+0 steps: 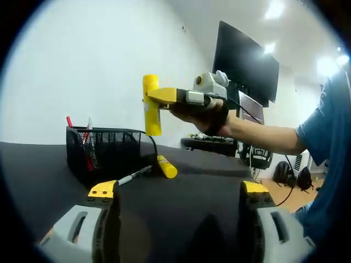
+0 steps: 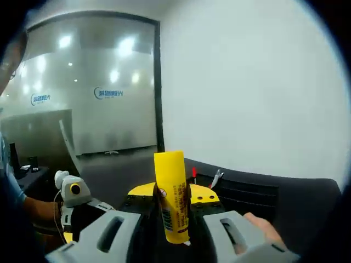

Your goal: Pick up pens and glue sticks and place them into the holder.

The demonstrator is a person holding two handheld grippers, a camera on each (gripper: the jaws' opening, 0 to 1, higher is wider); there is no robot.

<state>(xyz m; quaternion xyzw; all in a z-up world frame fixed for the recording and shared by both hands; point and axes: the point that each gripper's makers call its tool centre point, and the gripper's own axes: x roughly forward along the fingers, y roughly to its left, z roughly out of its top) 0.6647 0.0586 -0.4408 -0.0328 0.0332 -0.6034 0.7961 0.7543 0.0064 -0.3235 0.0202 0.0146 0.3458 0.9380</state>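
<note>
1 glue stick (image 2: 171, 197) clamped upright in right gripper (image 2: 173, 216), above mesh holder (image 1: 104, 150) rim

A plain white wall (image 1: 82, 66) rises behind the dark counter (image 1: 181, 203). A black monitor (image 1: 245, 63) stands beyond. Ceiling lights (image 1: 274, 10) glow, reflecting in a glass partition (image 2: 88, 93).

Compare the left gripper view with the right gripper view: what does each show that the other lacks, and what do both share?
Left gripper view: a glue stick and a pen lying on the dark table beside the mesh holder, and a monitor.

Right gripper view: a glass wall with blue lettering.

Both: the upright glue stick clamped in the right tool, the holder and its red pen.
</note>
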